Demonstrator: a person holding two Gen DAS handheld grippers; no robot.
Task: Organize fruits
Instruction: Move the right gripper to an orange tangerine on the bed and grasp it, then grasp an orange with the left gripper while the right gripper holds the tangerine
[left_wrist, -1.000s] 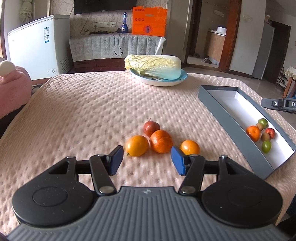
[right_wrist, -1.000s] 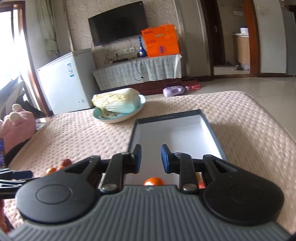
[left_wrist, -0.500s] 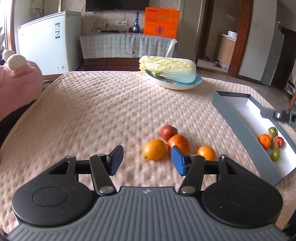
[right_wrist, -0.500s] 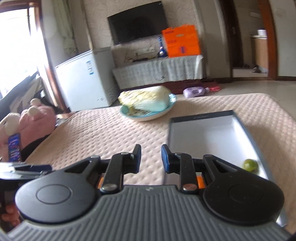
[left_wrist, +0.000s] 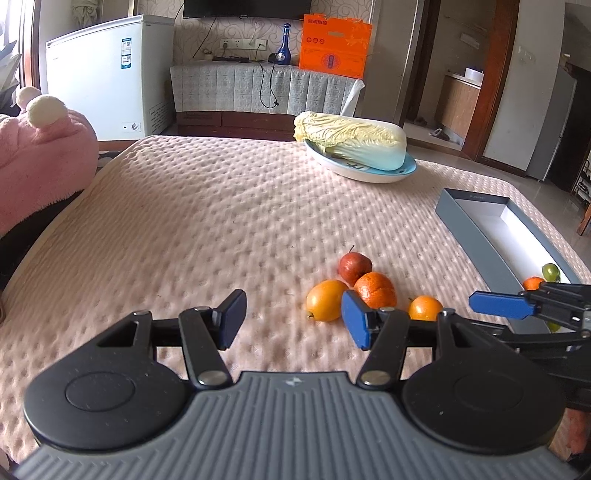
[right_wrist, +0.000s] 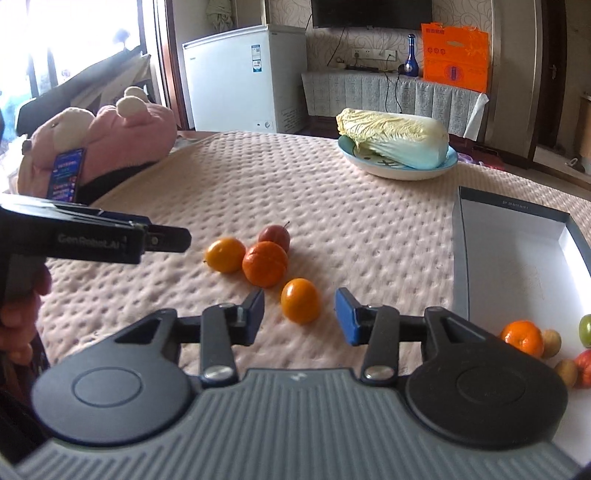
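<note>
Loose on the pink quilted cover lie a red fruit (left_wrist: 354, 266), a wrinkled orange (left_wrist: 375, 290), a yellow-orange fruit (left_wrist: 327, 300) and a small orange (left_wrist: 424, 307). My left gripper (left_wrist: 293, 315) is open and empty, just short of the yellow-orange fruit. My right gripper (right_wrist: 300, 314) has its jaws opening. The small orange (right_wrist: 300, 301) sits between its blue pads (right_wrist: 345, 319), which do not touch it. The grey box (right_wrist: 517, 229) at right holds an orange (right_wrist: 522, 338), a green fruit (right_wrist: 585, 328) and other small fruits.
A cabbage (left_wrist: 351, 144) lies on a blue-rimmed plate (left_wrist: 362, 175) at the far side. A pink plush toy (left_wrist: 37, 158) sits at the left edge. A hand (right_wrist: 18, 325) holds the left gripper's handle. The right gripper's finger (left_wrist: 495, 303) reaches in beside the box.
The right gripper swung left from over the box to the loose fruits, and its jaws went from shut to apart. The left gripper drifted slightly left, still open.
</note>
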